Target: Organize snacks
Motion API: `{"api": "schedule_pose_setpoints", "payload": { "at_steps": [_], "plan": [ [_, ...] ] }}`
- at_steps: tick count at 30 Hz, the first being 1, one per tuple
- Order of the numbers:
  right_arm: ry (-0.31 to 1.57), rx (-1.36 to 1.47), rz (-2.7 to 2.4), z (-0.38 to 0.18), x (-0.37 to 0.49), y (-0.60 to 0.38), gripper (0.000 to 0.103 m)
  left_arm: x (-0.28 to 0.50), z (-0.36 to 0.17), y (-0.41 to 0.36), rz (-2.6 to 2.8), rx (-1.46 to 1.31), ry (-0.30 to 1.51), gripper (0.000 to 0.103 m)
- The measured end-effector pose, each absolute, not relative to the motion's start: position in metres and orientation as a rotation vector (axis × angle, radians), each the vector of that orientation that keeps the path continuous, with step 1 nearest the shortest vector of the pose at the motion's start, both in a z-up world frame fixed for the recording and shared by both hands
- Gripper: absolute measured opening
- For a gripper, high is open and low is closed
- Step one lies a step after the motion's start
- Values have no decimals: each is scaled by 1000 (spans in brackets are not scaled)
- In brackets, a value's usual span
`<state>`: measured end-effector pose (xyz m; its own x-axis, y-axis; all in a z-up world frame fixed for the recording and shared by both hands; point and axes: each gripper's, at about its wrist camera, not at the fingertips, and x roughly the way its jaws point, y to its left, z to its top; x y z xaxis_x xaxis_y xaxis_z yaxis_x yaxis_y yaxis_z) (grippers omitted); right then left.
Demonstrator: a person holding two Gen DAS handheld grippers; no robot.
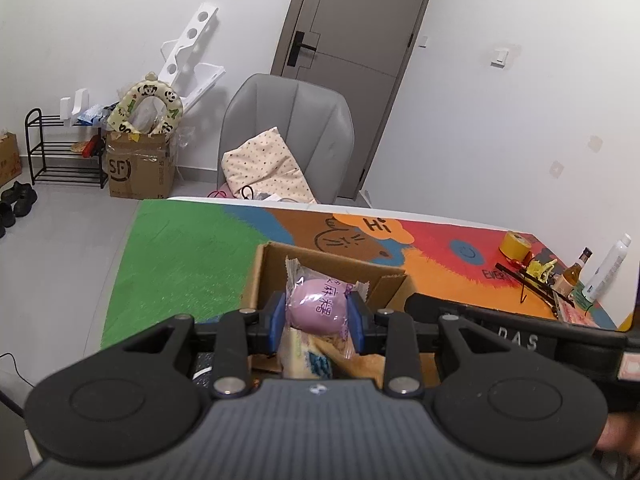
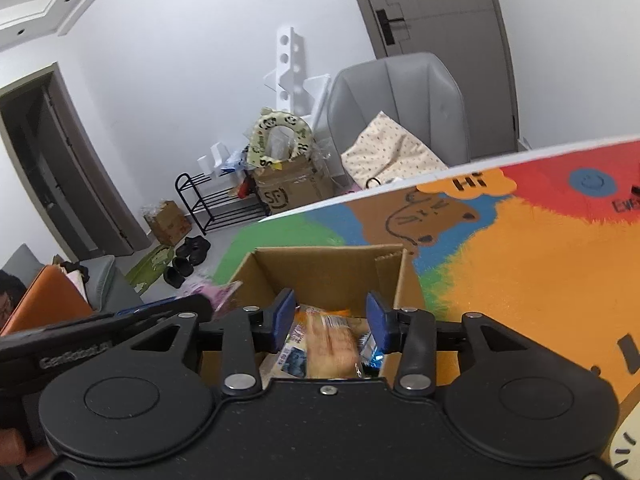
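My left hand-held gripper pinches purple mochi packet above cardboard box, frame centre; right hand-held gripper spread, empty.

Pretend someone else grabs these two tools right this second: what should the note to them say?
Left tool: shut on the purple snack packet, held above the open cardboard box.
Right tool: open, pads clear of the orange snack packet, which lies below them in the cardboard box.
The box stands on the colourful table mat.
Done: several packets are already in the box.
Left: probably lower and release the purple packet into the box, then look round for more snacks; none show on the table in these views.
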<state>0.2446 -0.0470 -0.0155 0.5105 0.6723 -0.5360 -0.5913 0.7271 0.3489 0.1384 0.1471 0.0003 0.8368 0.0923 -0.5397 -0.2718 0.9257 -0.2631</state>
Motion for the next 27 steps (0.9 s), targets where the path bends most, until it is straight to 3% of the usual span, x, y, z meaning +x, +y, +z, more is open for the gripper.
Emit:
{"api": "schedule_pose_setpoints", "payload": {
  "at_steps": [3, 8, 13, 19, 24, 27],
  "plan": [
    [702, 134, 740, -20, 246, -48, 54, 134, -4, 149, 193, -340, 566, 32],
    [711, 153, 719, -25, 247, -55, 58, 129, -9, 150, 183, -335, 596, 32],
    [707, 159, 709, -25, 245, -60, 61, 123, -4, 145, 172, -313, 596, 40],
    [697, 153, 706, -25, 241, -68, 70, 122, -3, 138, 184, -294, 596, 57],
    [694, 149, 692, -25, 235, -78, 82, 122, -5, 132, 207, -272, 585, 80],
    [699, 153, 678, -26, 232, -86, 89, 122, -6, 129, 212, -261, 591, 86]
  ]
}}
